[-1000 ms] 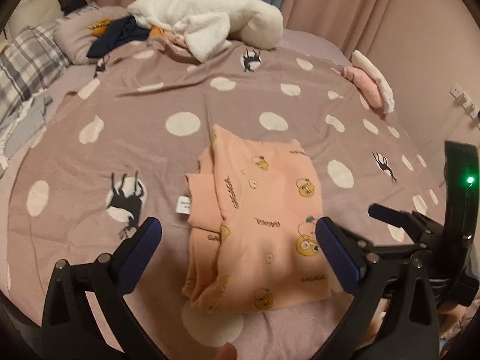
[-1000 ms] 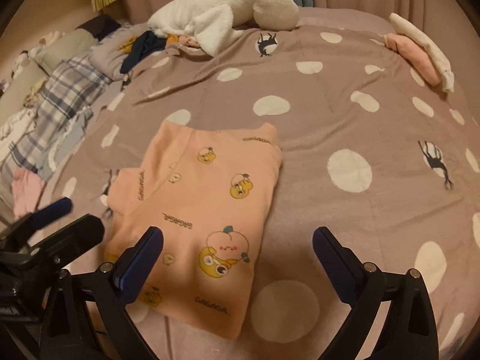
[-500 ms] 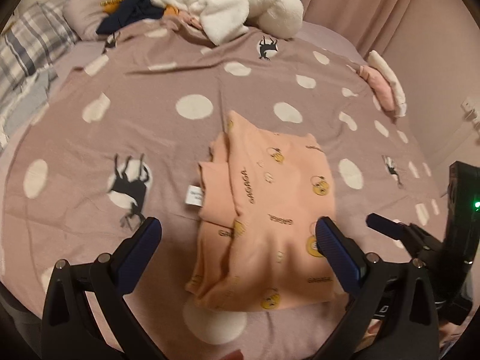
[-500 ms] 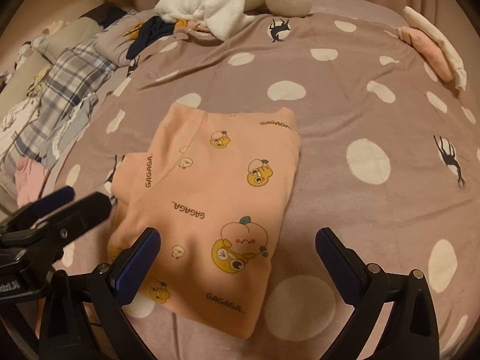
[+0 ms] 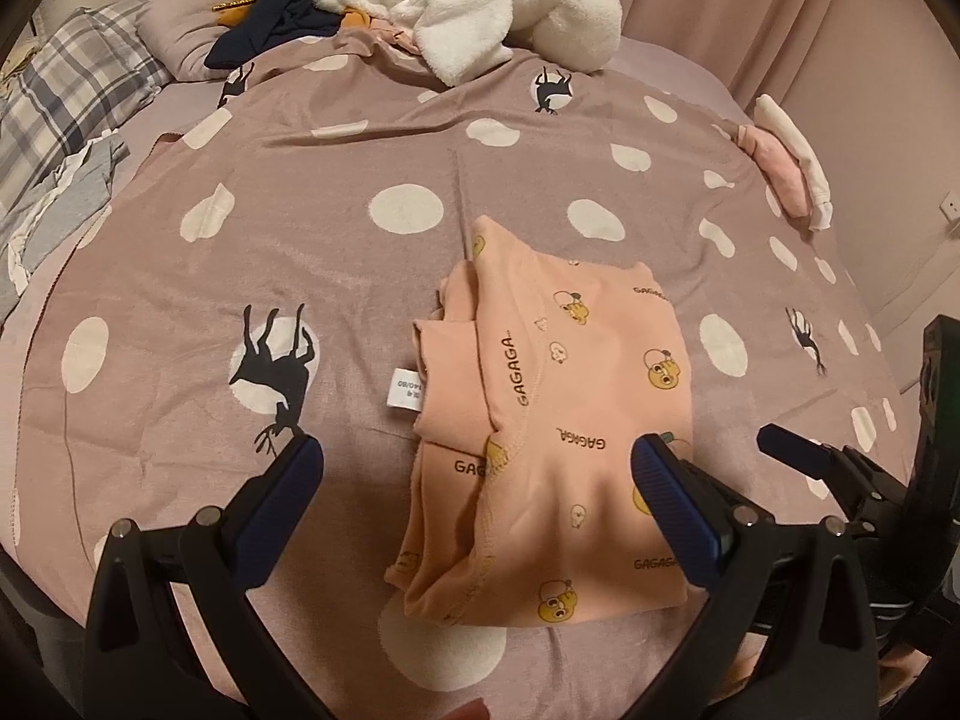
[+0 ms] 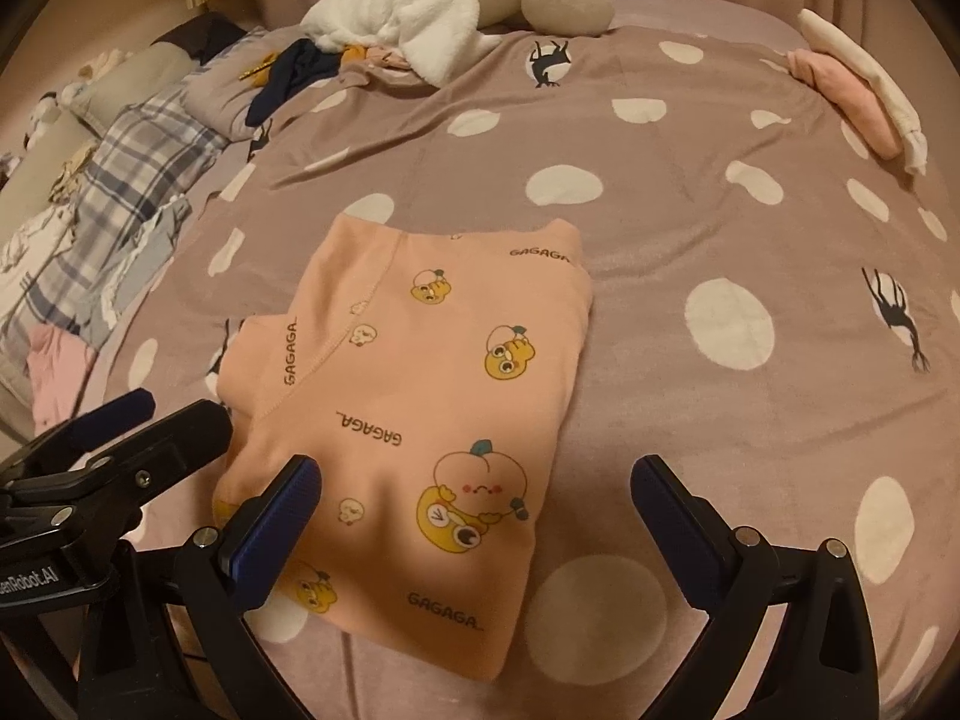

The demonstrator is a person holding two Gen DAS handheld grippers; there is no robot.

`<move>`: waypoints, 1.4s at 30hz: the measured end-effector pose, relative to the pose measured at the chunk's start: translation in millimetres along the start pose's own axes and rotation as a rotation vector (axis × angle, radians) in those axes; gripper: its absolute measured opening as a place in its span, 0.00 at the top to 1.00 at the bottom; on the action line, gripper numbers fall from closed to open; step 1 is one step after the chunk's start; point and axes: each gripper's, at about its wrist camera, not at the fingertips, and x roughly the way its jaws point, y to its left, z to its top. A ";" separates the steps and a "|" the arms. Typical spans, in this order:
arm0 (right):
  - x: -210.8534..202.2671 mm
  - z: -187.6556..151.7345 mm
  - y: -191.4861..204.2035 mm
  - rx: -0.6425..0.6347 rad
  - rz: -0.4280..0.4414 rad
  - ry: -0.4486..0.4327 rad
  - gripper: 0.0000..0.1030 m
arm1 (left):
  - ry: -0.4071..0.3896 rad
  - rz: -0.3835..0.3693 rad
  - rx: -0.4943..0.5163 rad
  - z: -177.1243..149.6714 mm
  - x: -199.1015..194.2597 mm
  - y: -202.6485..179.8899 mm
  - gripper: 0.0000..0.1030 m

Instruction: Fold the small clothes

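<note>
A peach-pink child's garment (image 5: 558,438) with cartoon prints and "GAGAGA" lettering lies folded into a rectangle on the polka-dot bedspread; it also shows in the right wrist view (image 6: 420,408). A white size tag (image 5: 407,394) sticks out at its left edge. My left gripper (image 5: 480,504) is open and empty, hovering over the garment's near-left part. My right gripper (image 6: 480,510) is open and empty, over the garment's near-right corner. Each gripper shows in the other's view: the right one (image 5: 840,468) and the left one (image 6: 114,450).
The mauve bedspread (image 5: 300,276) has white dots and black deer. A white fluffy blanket (image 5: 468,6) and dark clothes (image 5: 270,30) lie at the far end. Folded pink and white items (image 6: 858,90) sit at the far right. A plaid pillow (image 6: 138,162) lies at the left.
Both grippers have moved in closer over the folded garment, which now looks larger. The jaws stay open. The garment has not moved.
</note>
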 end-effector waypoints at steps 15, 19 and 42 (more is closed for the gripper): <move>3.1 1.3 0.3 -0.007 -0.046 0.004 0.01 | -0.005 0.070 0.010 0.2 2.8 3.1 0.00; 3.3 1.5 0.3 -0.007 -0.045 0.004 0.01 | 0.004 0.070 0.008 0.4 3.7 3.5 0.00; 7.3 0.7 4.1 -0.028 -0.067 0.014 0.01 | 0.006 0.101 0.036 -0.8 6.7 -1.0 0.00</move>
